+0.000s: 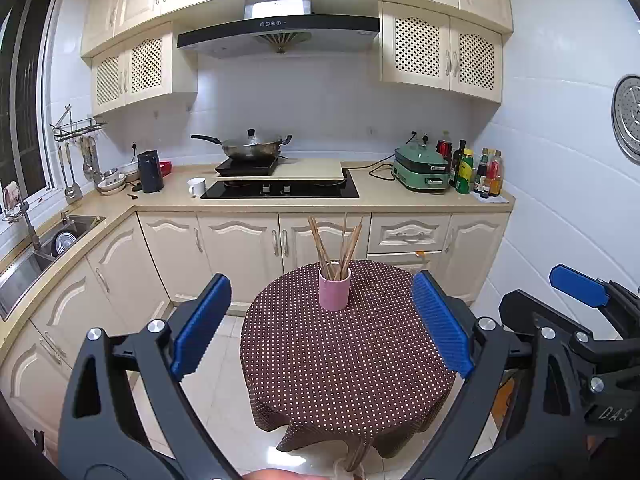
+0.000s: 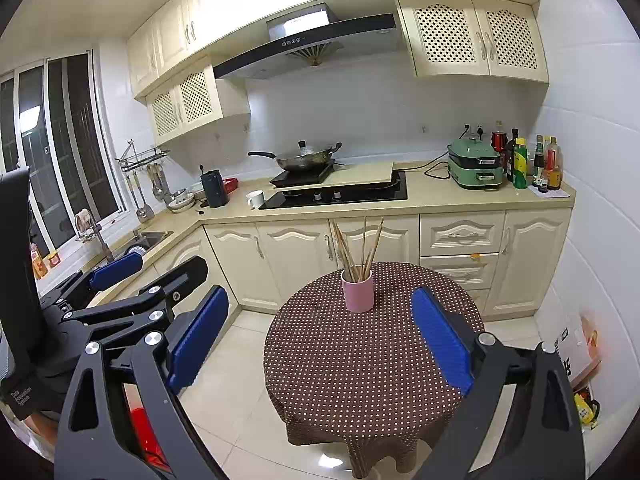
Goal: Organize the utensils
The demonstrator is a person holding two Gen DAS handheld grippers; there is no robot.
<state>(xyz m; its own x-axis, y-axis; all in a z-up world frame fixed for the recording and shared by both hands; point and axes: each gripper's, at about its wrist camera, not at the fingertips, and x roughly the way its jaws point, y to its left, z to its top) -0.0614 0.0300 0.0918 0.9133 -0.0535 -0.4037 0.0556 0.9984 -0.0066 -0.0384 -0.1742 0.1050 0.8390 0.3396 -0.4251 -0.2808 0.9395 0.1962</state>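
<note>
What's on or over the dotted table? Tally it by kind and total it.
Pink cup: 1
Chopstick bundle: 1 (sticks overlap, so no exact count)
Hand-held gripper: 2, left and right, both open
Total: 4

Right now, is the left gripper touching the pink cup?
Apart. In the left wrist view the left gripper has open jaws, well short of the pink cup, with bare tablecloth between.
</note>
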